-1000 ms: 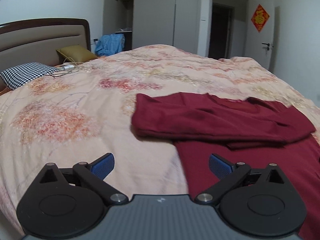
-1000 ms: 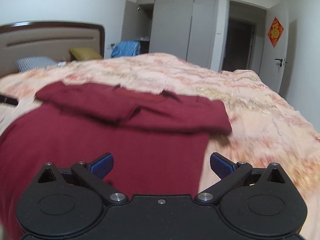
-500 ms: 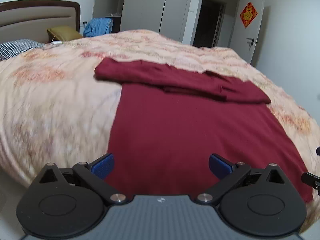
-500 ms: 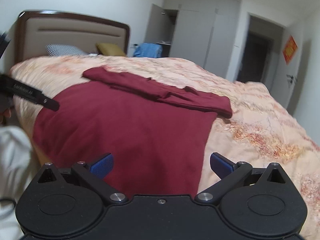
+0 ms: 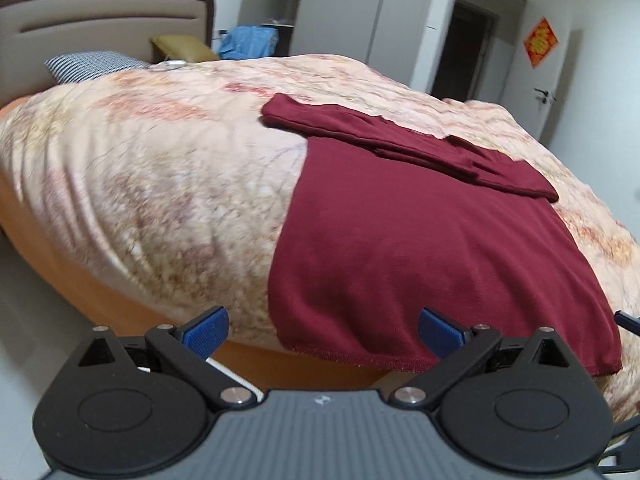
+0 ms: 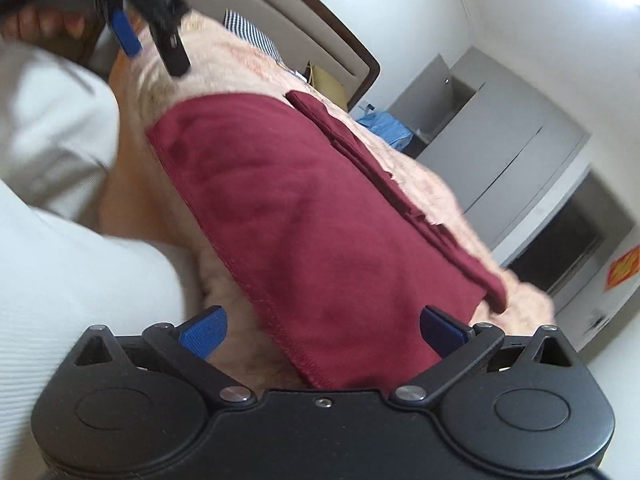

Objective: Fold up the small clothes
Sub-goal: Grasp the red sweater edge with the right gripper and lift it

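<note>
Lying flat on the bed (image 5: 168, 168), the red garment (image 5: 420, 256) has its sleeves folded across the top and its hem hanging over the near edge of the blanket. I hold my left gripper (image 5: 323, 330) spread wide and empty, just before that hem. My right gripper (image 6: 323, 330) is also spread, empty, near the hem corner. Only the right view shows my left hand (image 6: 40, 12) and my white sleeve (image 6: 52, 128); only the left view shows the door handle (image 5: 543, 95).

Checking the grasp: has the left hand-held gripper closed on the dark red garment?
No, the left hand-held gripper is open, short of the dark red garment's hem.
</note>
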`<action>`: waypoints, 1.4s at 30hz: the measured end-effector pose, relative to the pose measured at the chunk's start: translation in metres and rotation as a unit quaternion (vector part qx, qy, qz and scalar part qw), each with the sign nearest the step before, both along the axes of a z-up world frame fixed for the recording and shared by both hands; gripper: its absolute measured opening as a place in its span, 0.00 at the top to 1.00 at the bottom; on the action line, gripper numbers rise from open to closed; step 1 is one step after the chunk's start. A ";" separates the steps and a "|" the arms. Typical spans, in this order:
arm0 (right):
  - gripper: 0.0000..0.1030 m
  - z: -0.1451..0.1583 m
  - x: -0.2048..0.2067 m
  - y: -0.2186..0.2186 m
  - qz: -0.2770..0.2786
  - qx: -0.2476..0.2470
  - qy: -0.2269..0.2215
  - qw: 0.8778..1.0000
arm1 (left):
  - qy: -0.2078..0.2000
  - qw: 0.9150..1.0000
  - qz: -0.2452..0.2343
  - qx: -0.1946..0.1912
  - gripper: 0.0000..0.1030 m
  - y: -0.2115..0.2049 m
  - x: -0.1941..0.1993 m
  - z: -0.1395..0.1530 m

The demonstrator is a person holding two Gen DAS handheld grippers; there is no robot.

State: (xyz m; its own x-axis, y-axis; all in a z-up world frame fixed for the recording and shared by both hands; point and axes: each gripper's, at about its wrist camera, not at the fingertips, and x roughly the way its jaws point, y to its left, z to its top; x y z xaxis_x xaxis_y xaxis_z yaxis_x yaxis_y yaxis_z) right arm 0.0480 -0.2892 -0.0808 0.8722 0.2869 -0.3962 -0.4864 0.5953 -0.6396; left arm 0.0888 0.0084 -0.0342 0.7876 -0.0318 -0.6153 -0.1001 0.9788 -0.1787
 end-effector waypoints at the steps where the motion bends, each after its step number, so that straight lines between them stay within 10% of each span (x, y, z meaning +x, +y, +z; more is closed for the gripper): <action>1: 0.01 -0.005 0.005 0.002 -0.005 -0.017 -0.010 1.000 | 0.002 1.000 0.003 -0.004 0.00 0.001 -0.002 -0.001; 11: 0.30 -0.004 0.010 0.012 0.032 -0.035 -0.073 0.996 | 0.000 1.000 0.003 -0.006 0.00 -0.001 -0.007 -0.003; 16: 0.87 0.026 0.010 0.008 0.051 0.025 -0.032 0.998 | -0.021 1.000 -0.020 -0.006 0.00 -0.008 -0.010 -0.001; 25: 0.89 0.095 0.064 0.003 0.022 0.198 0.074 0.977 | -0.058 0.990 -0.105 0.078 0.00 -0.055 -0.013 -0.002; 34: 0.89 0.117 0.086 0.001 0.015 0.237 0.103 0.966 | -0.091 0.946 -0.162 0.265 0.00 -0.133 0.021 -0.023; 42: 0.89 0.118 0.077 -0.003 0.022 0.227 0.115 0.967 | -0.102 0.952 -0.108 0.268 0.16 -0.130 0.044 -0.026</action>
State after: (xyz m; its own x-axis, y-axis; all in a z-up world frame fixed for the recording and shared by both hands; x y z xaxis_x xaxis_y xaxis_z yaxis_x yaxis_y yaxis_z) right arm 0.1252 -0.2924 0.0373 0.7587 0.5126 -0.4021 -0.6165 0.7645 -0.1885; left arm 0.1329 -0.1213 -0.0602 0.9030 0.0691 -0.4240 0.0971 0.9286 0.3581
